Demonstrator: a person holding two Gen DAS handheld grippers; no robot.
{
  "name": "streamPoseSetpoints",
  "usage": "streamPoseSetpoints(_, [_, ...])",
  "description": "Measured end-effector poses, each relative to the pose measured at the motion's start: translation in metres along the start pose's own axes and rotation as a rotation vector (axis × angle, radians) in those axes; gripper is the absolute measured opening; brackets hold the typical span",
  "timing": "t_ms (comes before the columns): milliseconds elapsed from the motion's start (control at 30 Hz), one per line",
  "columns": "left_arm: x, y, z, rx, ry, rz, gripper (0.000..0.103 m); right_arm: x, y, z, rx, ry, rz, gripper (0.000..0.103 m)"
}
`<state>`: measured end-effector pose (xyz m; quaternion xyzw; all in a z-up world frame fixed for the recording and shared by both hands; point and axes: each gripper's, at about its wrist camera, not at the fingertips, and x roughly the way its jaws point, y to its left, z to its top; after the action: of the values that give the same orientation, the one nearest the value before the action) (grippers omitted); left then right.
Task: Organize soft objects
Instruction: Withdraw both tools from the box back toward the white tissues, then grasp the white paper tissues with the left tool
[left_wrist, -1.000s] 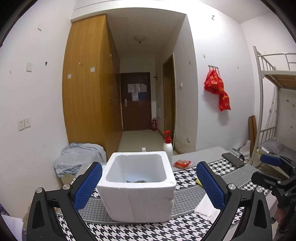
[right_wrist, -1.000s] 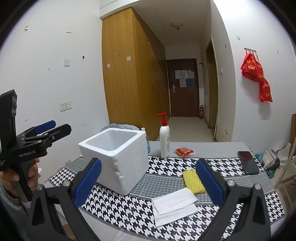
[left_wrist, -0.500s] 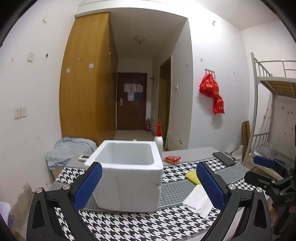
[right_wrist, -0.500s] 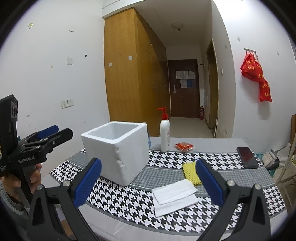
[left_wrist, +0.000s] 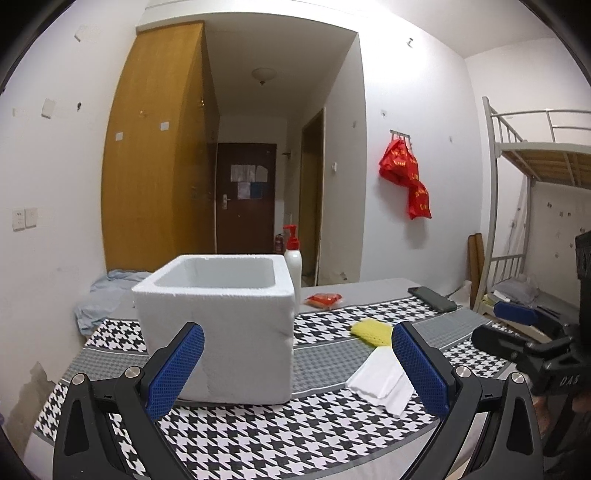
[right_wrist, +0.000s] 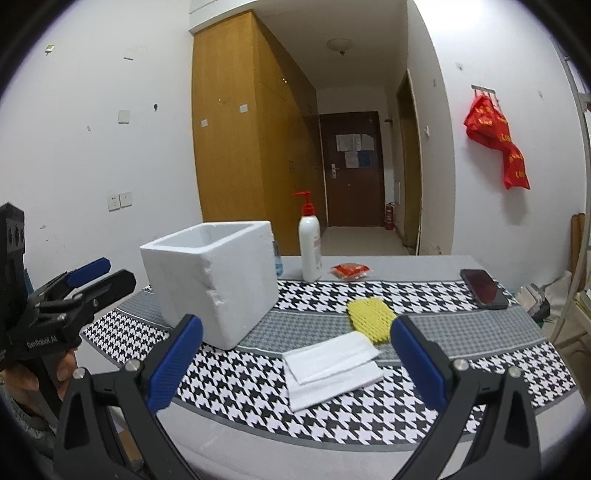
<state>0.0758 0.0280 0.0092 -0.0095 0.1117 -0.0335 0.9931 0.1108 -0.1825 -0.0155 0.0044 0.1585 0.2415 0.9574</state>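
Rough white foam box (left_wrist: 221, 321), woven houndstooth cloth (right_wrist: 424, 391), netted yellow sponge (right_wrist: 370, 318)

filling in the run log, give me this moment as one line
left hand-held gripper: open, empty | right hand-held gripper: open, empty | yellow sponge and white cloth: on table beside foam box

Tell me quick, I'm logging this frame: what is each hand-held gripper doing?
Left hand-held gripper: open, holding nothing.
Right hand-held gripper: open, holding nothing.

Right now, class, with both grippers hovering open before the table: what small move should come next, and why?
Probably ease the right gripper down onto the folded white cloth. Its jaws are open and empty, the cloth lies nearest them, and the white foam box stands open beside it.
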Motion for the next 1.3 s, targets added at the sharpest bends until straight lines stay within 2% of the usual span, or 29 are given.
streamPoseSetpoints(167, [0.006, -0.009, -0.015, 0.017, 0.002, -0.007, 0.102, 0.003, -0.006, -0.009, 0.003, 0.012, -0.017, 0.103])
streamPoseSetpoints(467, [0.036, -0.027, -0.025, 0.031, 0.075, -0.104, 0.102, 0.012, -0.027, -0.020, 0.046, 0.046, -0.035, 0.103])
streamPoseSetpoints(867, [0.085, -0.065, -0.032, 0.091, 0.209, -0.212, 0.102, 0.008, -0.067, -0.030, 0.093, 0.079, -0.129, 0.103])
streamPoseSetpoints(1300, [0.127, -0.094, -0.040, 0.174, 0.360, -0.281, 0.102, 0.015, -0.096, -0.036, 0.161, 0.104, -0.139, 0.103])
